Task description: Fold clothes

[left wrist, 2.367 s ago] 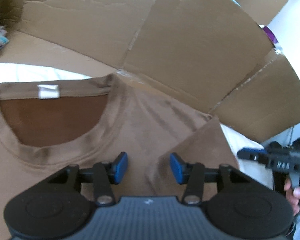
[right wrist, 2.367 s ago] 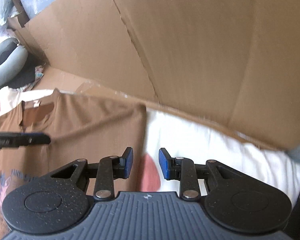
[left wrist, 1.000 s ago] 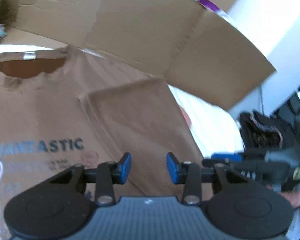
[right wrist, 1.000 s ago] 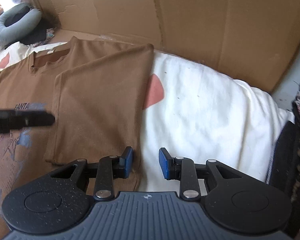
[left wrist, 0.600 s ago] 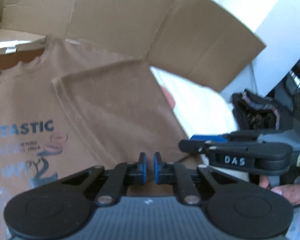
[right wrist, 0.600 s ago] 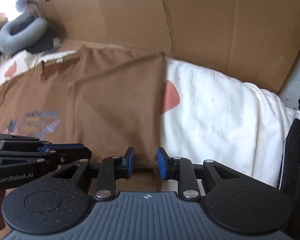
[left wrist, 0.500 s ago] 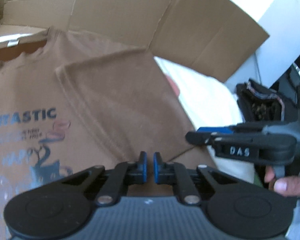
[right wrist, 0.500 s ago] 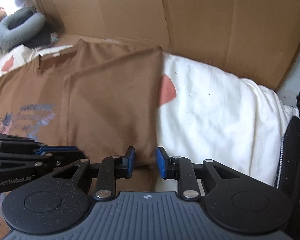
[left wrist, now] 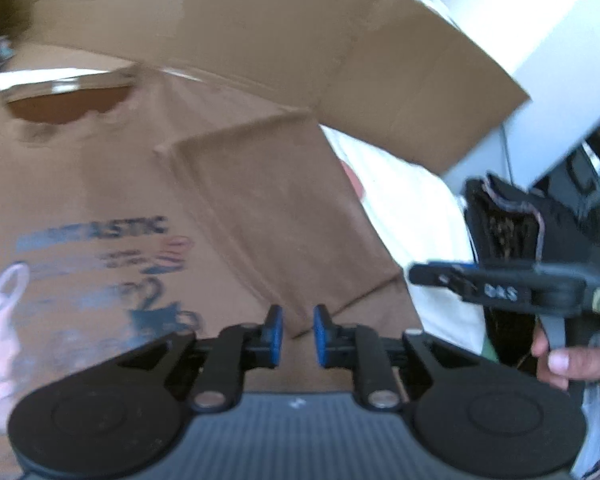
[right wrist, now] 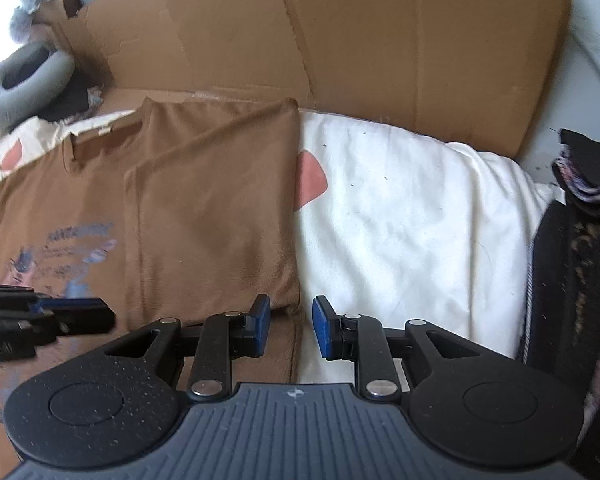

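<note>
Right wrist view: soft brown T-shirt (right wrist: 204, 208), sleeve folded flat, on white quilt (right wrist: 400, 208); both claws narrowly apart, empty.

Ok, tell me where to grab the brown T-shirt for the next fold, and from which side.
Take the brown T-shirt at its folded right edge, low down near the right tongs, which stand open over it. Come in from the white bedding side: that edge lies straight and doubled against the sheet, so a pad can likely slip under it. The left tongs could pinch the same flap's lower corner.
</note>
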Demonstrator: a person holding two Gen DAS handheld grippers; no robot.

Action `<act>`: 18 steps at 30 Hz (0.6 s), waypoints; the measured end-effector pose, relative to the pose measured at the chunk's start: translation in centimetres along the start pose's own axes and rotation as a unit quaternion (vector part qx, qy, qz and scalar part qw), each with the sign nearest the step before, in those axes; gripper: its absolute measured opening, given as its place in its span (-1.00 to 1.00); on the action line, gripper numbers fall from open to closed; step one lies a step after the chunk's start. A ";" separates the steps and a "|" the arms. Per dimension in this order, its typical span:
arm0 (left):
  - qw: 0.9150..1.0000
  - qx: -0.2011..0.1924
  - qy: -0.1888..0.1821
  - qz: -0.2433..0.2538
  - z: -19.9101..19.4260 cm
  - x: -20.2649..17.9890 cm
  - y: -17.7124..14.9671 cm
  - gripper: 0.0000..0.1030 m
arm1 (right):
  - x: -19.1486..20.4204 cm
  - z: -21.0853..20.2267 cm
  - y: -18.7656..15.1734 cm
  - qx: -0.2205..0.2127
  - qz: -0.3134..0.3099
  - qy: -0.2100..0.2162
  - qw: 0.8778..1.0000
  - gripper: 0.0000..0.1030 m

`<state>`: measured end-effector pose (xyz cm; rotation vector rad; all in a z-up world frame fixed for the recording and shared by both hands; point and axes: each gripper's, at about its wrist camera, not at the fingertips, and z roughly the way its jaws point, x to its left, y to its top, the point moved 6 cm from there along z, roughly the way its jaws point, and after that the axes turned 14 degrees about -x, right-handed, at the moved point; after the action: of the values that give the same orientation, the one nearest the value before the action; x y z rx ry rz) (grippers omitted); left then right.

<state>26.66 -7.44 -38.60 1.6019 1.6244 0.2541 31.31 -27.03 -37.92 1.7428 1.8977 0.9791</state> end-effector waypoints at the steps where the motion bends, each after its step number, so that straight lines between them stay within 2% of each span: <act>1: 1.000 0.001 0.006 0.001 -0.9 0.2 0.6 -0.46 | 0.0 -0.7 0.4 0.000 0.010 -0.002 1.000 -0.39; 2: 1.000 -0.001 0.013 0.003 -1.9 0.3 1.1 -0.38 | 0.0 -1.4 0.8 0.000 0.023 -0.001 1.000 -0.33; 4: 1.000 -0.005 0.023 0.008 -4.0 0.4 2.3 -0.01 | 0.4 -3.1 1.7 0.005 0.037 0.003 0.999 -0.29; 6: 0.999 -0.005 0.033 0.008 -6.3 0.5 3.5 0.15 | 0.7 -4.8 2.8 0.006 0.038 0.001 0.999 -0.20; 8: 0.999 0.001 0.043 0.010 -8.6 0.4 4.7 0.36 | 1.0 -6.5 3.9 0.010 0.042 -0.001 0.999 -0.01; 9: 0.999 0.003 0.049 0.012 -9.7 0.3 5.3 0.55 | 1.2 -7.4 4.5 0.014 0.046 -0.001 0.999 0.03; 12: 0.998 -0.002 0.059 0.011 -13.2 -0.1 7.0 0.62 | 2.0 -10.3 6.4 0.018 0.047 -0.001 0.999 0.25; 14: 0.998 0.000 0.065 0.011 -15.4 -0.5 8.0 0.63 | 2.6 -12.3 7.8 0.019 0.042 -0.002 0.999 0.48; 18: 0.997 0.003 0.076 0.013 -19.3 -1.3 9.5 0.69 | 3.6 -15.9 9.9 0.035 0.040 0.002 0.999 0.72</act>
<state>20.72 0.55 -19.46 1.6422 1.7213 0.3928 26.75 -27.34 -19.42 1.8695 1.8995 0.9562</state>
